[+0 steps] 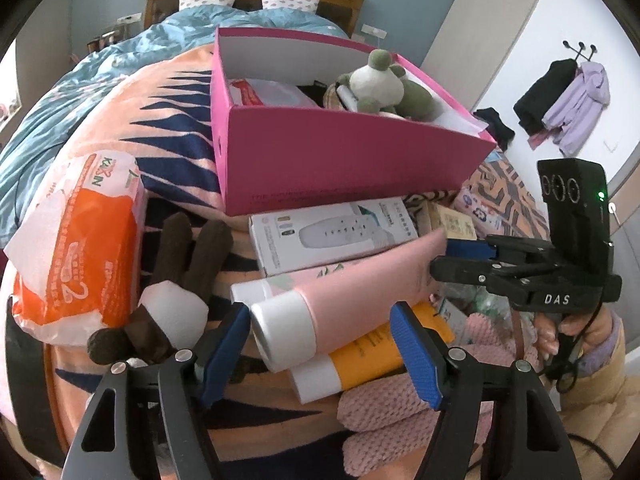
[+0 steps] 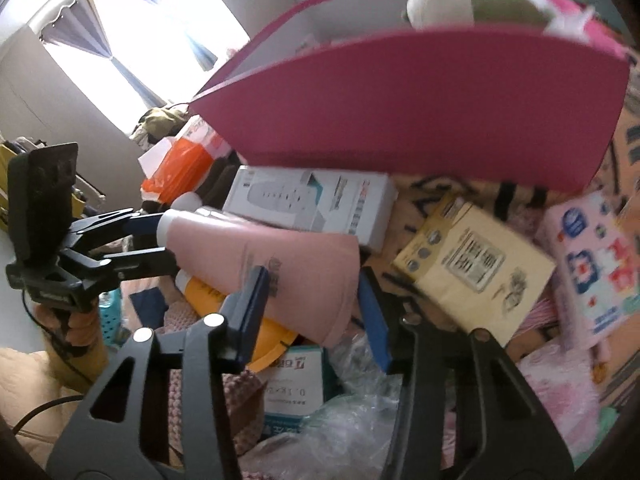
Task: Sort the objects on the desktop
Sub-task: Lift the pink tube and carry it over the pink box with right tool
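An orange-and-white packet (image 1: 76,240) lay at far left on the striped blanket (image 1: 120,128), a brown-and-white plush toy (image 1: 168,300) beside it. The left gripper (image 1: 316,344) stood with its jaws around the white-capped end of the pink tube (image 1: 340,292), blue pads (image 1: 416,356) beside the cap; actual contact could not be confirmed. The tube rested across a yellow tube (image 1: 360,364), before a white carton (image 1: 332,236) and the pink box (image 1: 344,156). The right gripper (image 2: 316,308) was clamped on the tube's flat crimped end, at right
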